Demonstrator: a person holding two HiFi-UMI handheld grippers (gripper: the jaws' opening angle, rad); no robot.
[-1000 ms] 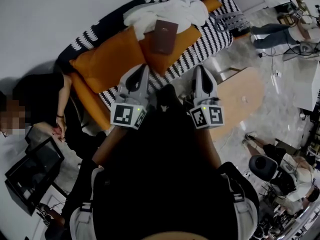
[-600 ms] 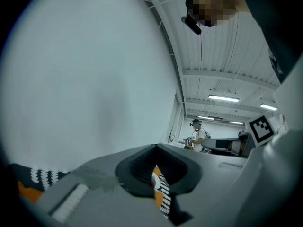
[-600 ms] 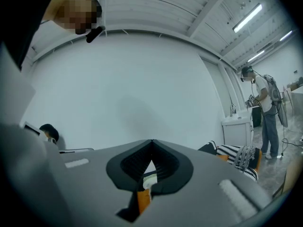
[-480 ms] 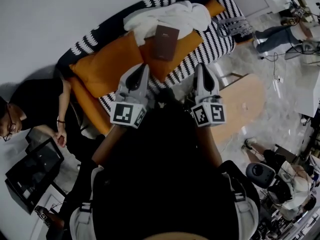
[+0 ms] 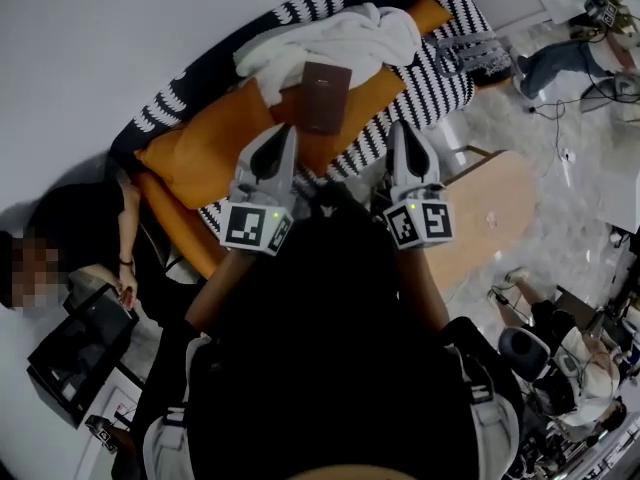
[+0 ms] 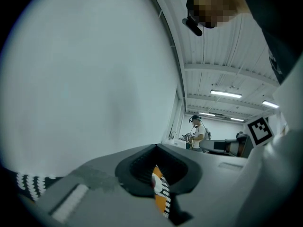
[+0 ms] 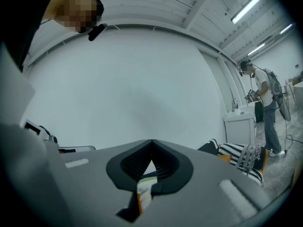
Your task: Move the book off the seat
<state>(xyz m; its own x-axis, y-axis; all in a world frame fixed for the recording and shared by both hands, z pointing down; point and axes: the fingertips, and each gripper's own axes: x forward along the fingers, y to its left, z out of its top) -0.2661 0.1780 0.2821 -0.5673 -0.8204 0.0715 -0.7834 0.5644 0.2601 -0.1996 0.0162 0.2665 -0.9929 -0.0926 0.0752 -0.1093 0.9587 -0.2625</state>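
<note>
A dark brown book [image 5: 320,96] lies on an orange cushion [image 5: 215,133] of the black-and-white striped sofa [image 5: 425,73], its far edge against a white blanket [image 5: 335,36]. My left gripper [image 5: 288,133] is just short of the book's near corner, apart from it, jaws closed with nothing held. My right gripper [image 5: 401,128] hangs over the striped seat to the right of the book, also shut and empty. In the left gripper view the left gripper's [image 6: 156,147] jaws meet at the tip, and in the right gripper view the right gripper's [image 7: 152,141] do too.
A low wooden table [image 5: 490,208] stands right of the sofa. A person sits on the floor at the left beside a laptop [image 5: 78,343]. Other people and cables fill the right side of the room. A white wall [image 5: 120,38] runs behind the sofa.
Both grippers have moved toward the sofa. The book now lies closer to the left gripper's tip. The jaws stayed shut.
</note>
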